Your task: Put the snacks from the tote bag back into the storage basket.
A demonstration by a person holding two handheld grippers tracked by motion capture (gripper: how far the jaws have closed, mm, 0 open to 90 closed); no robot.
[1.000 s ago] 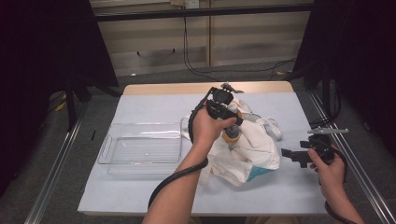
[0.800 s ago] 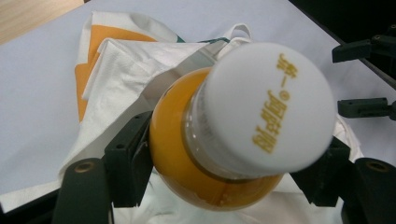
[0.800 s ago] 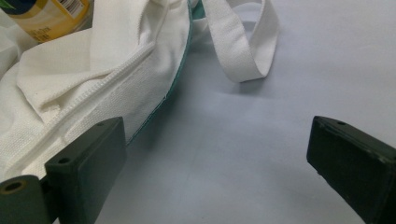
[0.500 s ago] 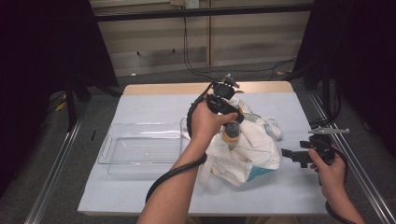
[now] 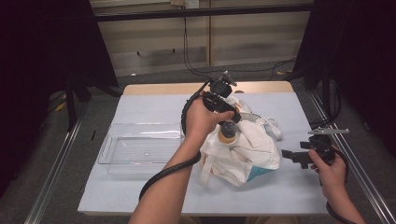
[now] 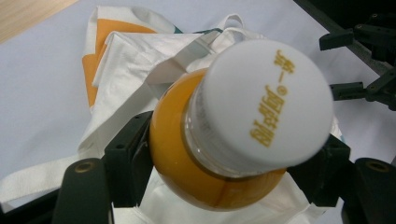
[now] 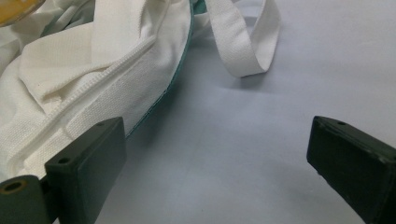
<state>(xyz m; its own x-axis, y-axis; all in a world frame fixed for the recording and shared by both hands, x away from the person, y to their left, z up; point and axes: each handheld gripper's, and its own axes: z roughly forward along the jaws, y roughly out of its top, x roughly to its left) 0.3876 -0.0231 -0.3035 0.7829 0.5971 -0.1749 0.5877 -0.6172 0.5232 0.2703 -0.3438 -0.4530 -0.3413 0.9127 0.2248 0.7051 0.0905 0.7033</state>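
Off to the left of the left hand-held gripper, well apart from it, a clear plastic tray lies flat on the pale blue cloth that covers the table.

The left hand-held gripper hangs above the middle of the table, jaws pointing down, and it is clamped on an orange juice bottle. In the left gripper view its two black jaws press on either side of the bottle's orange shoulder, just below the neck. The bottle stands roughly upright, long axis near vertical, with its white cap pointing up toward the gripper's body and camera; gold lettering runs across the cap's top. The lower part of the bottle sits down in the mouth of the bag, so its base is hidden.

Directly under and around that gripper lies a crumpled white cloth tote bag, with an orange panel and a teal edge, its white straps trailing to the far right side of the heap.

To the right of the bag, the right hand-held gripper rests low near the table's right edge, jaws pointing level toward the bag. In the right gripper view its jaws stand wide with nothing between them but bare table cloth; the bag's zipped edge lies just beside one jaw, and a loop of strap lies ahead.
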